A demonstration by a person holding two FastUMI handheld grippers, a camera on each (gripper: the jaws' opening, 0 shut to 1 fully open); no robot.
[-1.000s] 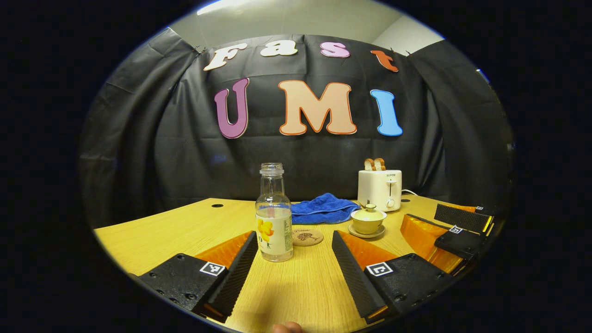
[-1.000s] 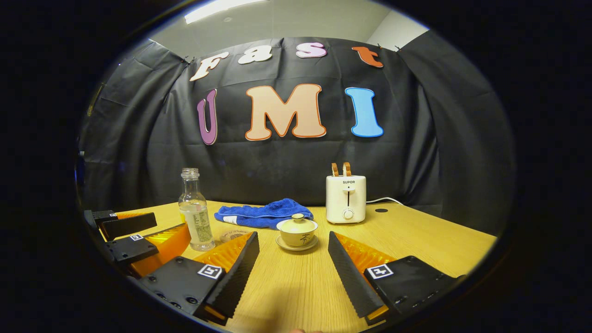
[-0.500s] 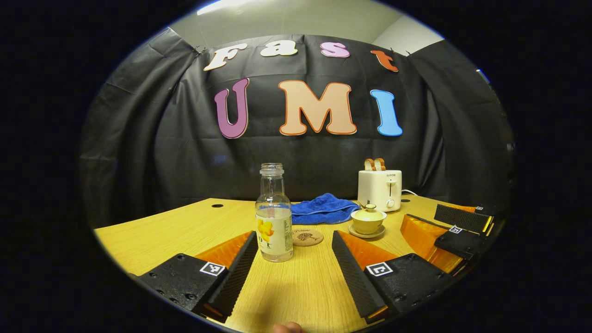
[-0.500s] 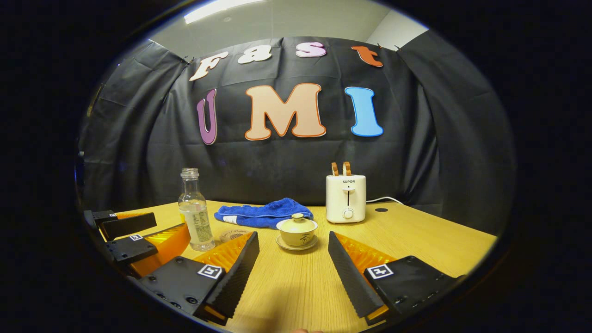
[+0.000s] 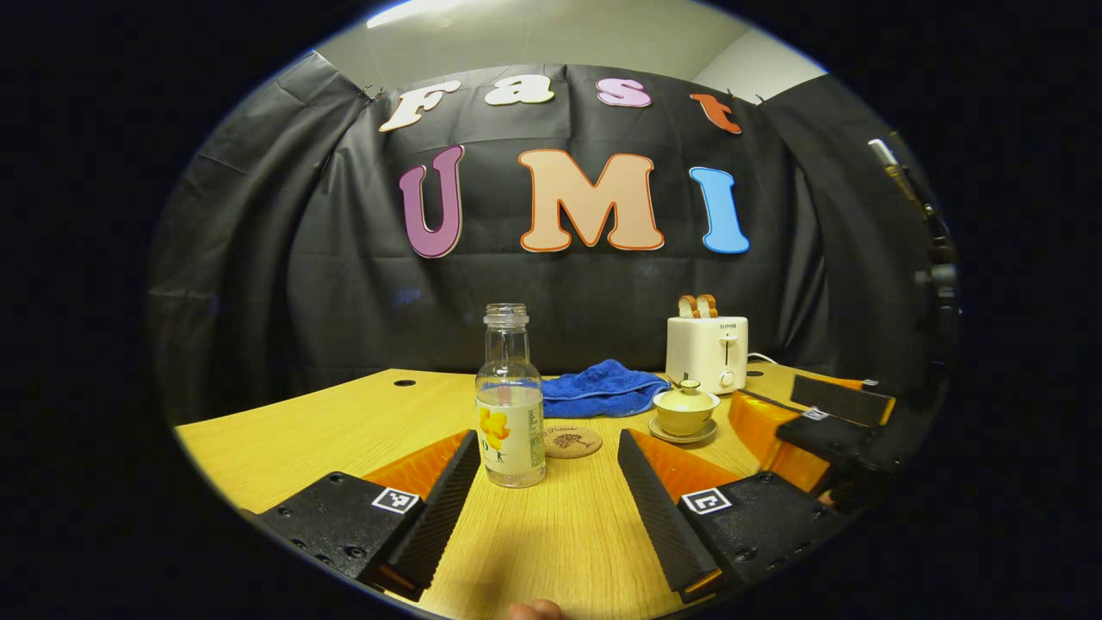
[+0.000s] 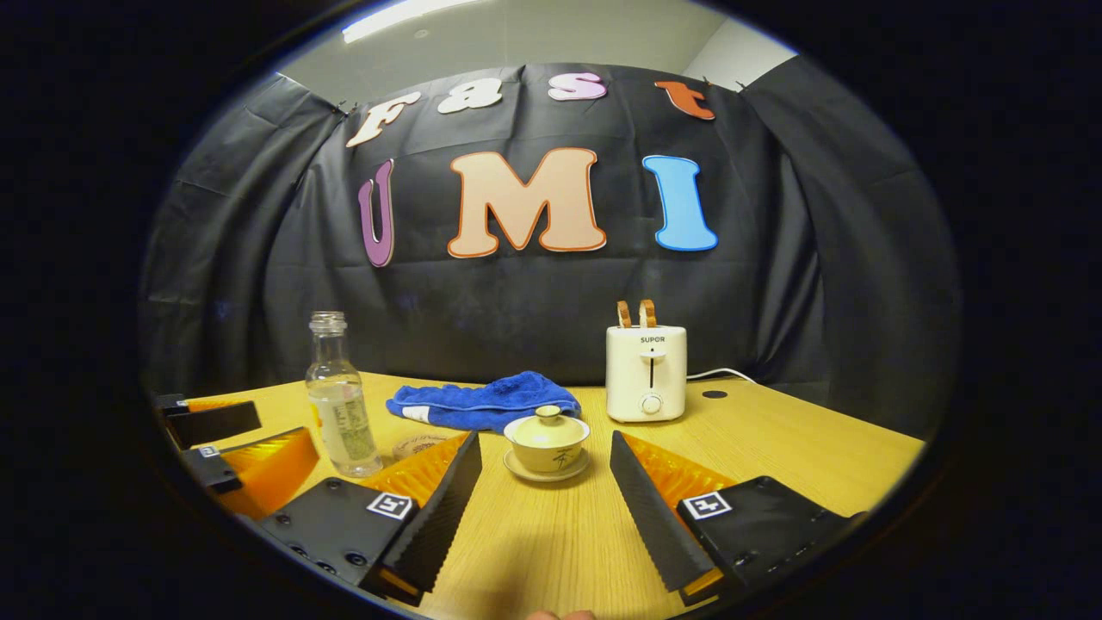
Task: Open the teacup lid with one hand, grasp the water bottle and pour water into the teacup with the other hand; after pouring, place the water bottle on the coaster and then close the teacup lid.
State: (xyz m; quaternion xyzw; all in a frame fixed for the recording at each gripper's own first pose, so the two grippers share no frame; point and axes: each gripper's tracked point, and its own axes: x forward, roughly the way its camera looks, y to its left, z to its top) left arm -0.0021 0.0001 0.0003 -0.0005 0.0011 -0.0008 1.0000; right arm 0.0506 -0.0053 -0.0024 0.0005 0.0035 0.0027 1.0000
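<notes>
wooden table point(image 5: 344, 422) carried one toaster point(image 6: 646, 373) with two toast slices, one blue towel point(image 6: 486, 403), one water bottle point(image 5: 510, 405), clear and part-filled, uncapped, one lidded yellow teacup point(image 6: 547, 441) on its saucer right of the bottle, one coaster point(image 5: 572, 442) between them. left gripper point(image 5: 547, 499) and right gripper point(image 6: 542, 504) both gaped wide, holding nothing.

A staged recording booth got up as a kitchen corner: black cloth wall point(image 6: 534, 310) behind a wooden surface point(image 6: 775, 448) carrying a toaster point(image 6: 646, 372), a blue towel point(image 6: 486, 400) and a lidded teacup point(image 6: 547, 439).
</notes>
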